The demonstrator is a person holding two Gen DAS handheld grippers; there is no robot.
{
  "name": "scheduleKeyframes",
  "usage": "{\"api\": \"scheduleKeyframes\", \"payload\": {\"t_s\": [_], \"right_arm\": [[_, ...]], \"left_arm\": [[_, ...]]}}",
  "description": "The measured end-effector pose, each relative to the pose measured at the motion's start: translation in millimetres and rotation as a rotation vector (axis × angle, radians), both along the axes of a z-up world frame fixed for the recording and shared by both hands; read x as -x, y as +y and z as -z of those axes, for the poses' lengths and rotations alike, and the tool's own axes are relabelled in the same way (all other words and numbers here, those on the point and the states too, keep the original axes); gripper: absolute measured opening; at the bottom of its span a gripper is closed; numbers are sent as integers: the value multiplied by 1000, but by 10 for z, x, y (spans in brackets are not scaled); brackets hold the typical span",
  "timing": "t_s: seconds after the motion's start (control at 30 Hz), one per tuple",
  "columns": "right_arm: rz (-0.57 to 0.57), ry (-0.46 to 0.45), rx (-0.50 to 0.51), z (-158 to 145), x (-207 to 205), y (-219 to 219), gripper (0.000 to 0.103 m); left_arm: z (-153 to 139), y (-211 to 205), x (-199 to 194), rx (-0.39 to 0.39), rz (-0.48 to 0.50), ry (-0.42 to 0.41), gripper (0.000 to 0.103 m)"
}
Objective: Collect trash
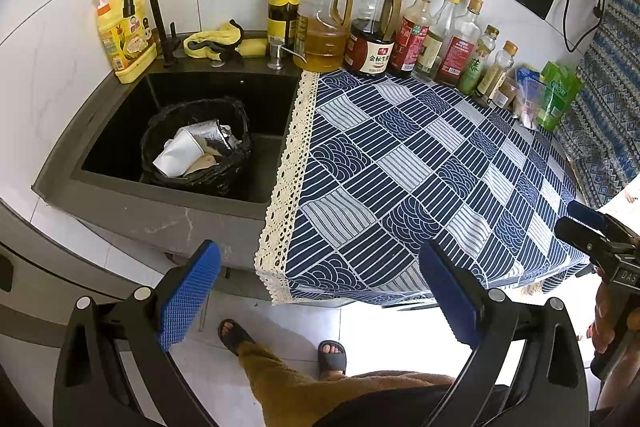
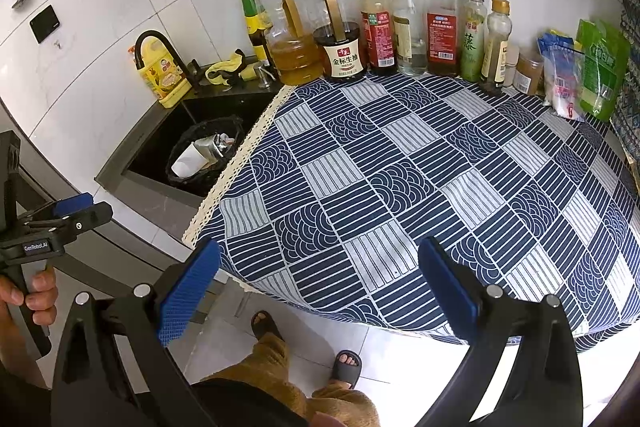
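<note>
A black trash bag [image 1: 224,171] stands in the black sink [image 1: 264,95] and holds a white paper cup [image 1: 180,153], a silver foil piece [image 1: 210,137] and other scraps; it also shows in the right wrist view [image 2: 188,179]. My left gripper [image 1: 320,291] is open and empty, held above the floor in front of the counter edge. My right gripper [image 2: 320,287] is open and empty over the front edge of the blue patterned cloth [image 2: 400,167]. The right gripper also shows at the right edge of the left wrist view [image 1: 580,219].
Several sauce and oil bottles [image 1: 372,27] line the back wall. A yellow dish soap bottle [image 1: 120,35], black faucet [image 1: 148,11] and yellow rag [image 1: 212,41] sit behind the sink. Snack bags [image 2: 600,67] lie at the back right. My sandaled feet [image 1: 280,343] are below.
</note>
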State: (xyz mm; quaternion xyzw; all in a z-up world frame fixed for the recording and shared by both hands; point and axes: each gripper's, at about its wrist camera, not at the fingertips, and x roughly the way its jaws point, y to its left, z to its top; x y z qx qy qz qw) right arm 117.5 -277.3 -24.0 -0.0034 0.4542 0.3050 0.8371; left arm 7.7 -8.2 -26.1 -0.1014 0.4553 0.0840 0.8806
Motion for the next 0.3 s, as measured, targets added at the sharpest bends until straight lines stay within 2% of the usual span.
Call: {"api": "scheduleKeyframes", "payload": {"t_s": [0.3], "right_arm": [[2,0,0,8,6,12,98]], "left_arm": [[-28,5,-10,7,-4,-3,96]]}}
